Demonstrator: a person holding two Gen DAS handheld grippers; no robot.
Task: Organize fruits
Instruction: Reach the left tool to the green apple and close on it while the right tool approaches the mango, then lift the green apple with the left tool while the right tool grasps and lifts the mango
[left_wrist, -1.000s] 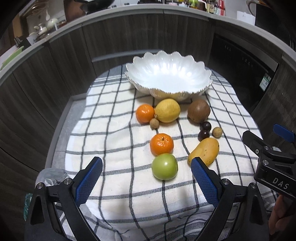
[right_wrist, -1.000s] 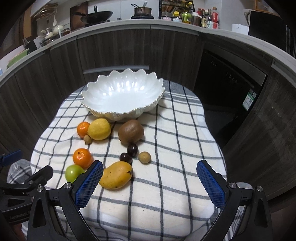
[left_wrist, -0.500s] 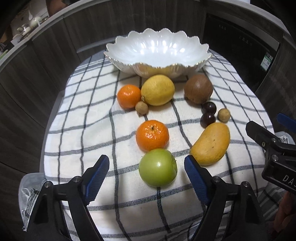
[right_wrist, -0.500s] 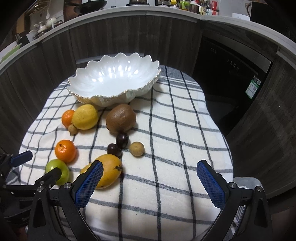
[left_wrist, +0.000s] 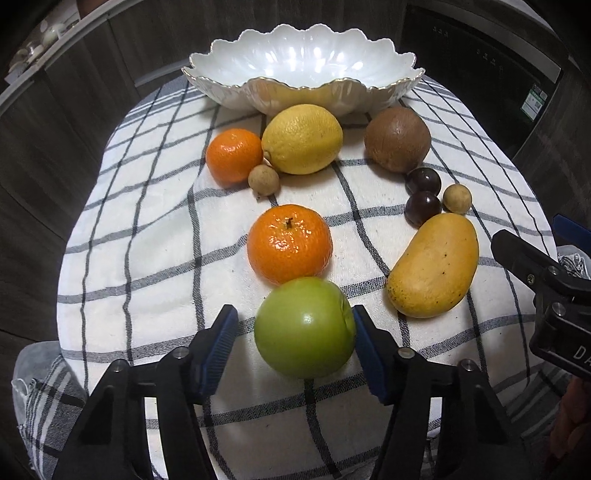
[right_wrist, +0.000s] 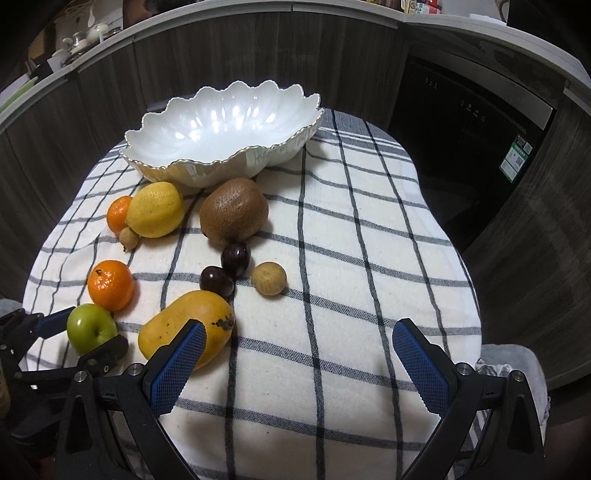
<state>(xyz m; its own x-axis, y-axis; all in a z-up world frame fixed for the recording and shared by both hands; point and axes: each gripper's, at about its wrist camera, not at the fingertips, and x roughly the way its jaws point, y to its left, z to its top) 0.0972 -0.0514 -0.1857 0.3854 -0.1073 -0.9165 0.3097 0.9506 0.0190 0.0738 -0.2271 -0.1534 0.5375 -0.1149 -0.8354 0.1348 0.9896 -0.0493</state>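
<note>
A green apple (left_wrist: 304, 328) lies on the checked cloth at the near end of a cluster of fruit. My left gripper (left_wrist: 291, 319) straddles it and its jaws are closing. The right pad (left_wrist: 364, 347) is at the apple's skin, while the left pad (left_wrist: 219, 339) still shows a gap. Beyond lie a tangerine (left_wrist: 290, 243), a mango (left_wrist: 434, 264), a lemon (left_wrist: 303, 138) and a kiwi (left_wrist: 397, 138). The white scalloped bowl (left_wrist: 303, 86) stands empty at the far end. My right gripper (right_wrist: 299, 328) hangs open over bare cloth, its left finger in front of the mango (right_wrist: 184, 325).
A second tangerine (left_wrist: 232, 155), two dark plums (left_wrist: 423, 194) and two small tan longans (left_wrist: 457, 198) lie among the fruit. The cloth (right_wrist: 351, 258) is bare on its right half. Dark wood cabinet fronts curve around the table's far side.
Both grippers have come down toward the cloth. The left jaws have narrowed from wide open to either side of the green apple. The right jaws stay wide.
</note>
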